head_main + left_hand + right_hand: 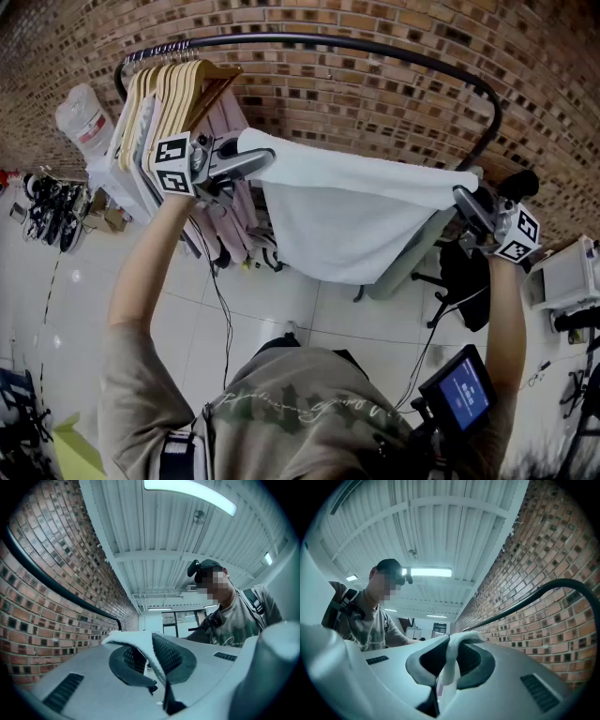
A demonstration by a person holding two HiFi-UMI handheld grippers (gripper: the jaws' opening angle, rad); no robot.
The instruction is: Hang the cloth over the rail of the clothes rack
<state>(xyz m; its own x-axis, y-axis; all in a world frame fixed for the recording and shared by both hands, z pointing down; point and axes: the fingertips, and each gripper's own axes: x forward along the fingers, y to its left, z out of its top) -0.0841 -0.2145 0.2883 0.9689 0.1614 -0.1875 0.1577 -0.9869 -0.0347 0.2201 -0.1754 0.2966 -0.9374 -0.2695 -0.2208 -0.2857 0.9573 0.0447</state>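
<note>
A white cloth (352,211) is stretched wide between my two grippers, its lower half sagging below them. My left gripper (251,161) is shut on the cloth's left top corner; the pinched cloth (143,648) shows between its jaws. My right gripper (462,199) is shut on the right top corner, where the pinched cloth (451,660) bulges between its jaws. The black curved rail (375,50) of the clothes rack arcs above and beyond the cloth, against the brick wall. The cloth hangs short of the rail, not touching it. The rail (51,583) also runs along the bricks in the left gripper view and the rail (525,603) in the right.
Several wooden hangers (173,94) with garments crowd the rail's left end, close to my left gripper. A dark office chair (464,281) stands at lower right, a white box (567,272) at far right. Shoes (47,211) line the tiled floor at left. A brick wall (375,94) backs the rack.
</note>
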